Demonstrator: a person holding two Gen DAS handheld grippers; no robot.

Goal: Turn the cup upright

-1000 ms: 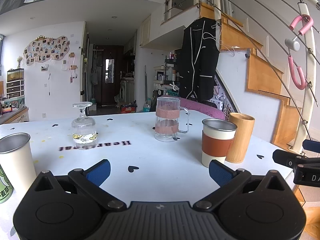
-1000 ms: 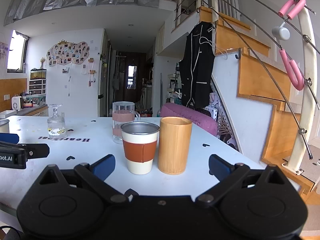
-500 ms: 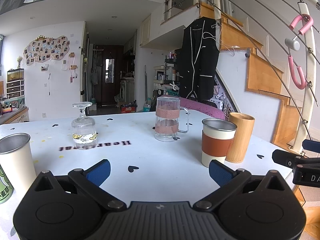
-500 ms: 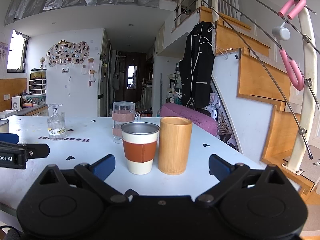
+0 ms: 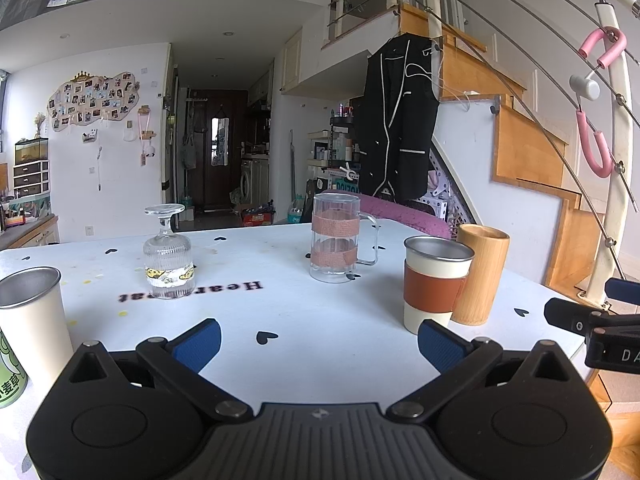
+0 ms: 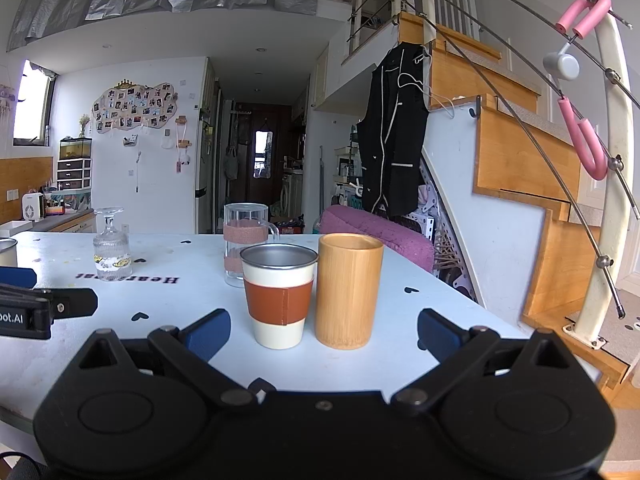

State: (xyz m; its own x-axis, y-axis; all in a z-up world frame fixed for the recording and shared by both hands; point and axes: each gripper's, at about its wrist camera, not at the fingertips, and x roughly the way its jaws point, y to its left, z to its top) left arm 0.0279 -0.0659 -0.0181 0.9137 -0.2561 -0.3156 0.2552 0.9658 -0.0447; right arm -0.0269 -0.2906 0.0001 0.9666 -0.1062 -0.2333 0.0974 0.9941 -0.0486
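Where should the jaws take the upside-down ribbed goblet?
Probably on the ribbed bowl, coming level from the near side with the left gripper, which is open and facing it. The goblet stands rim-down on the table, foot up; the stem looks thin and slippery, the bowl is wider, and nothing stands close beside it.

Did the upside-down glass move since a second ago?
No. The upside-down stemmed glass sits at the same spot beside the black lettering on the table in the left wrist view.

The goblet hides part of the table print; the green can, perhaps a drink, is edge-cropped.
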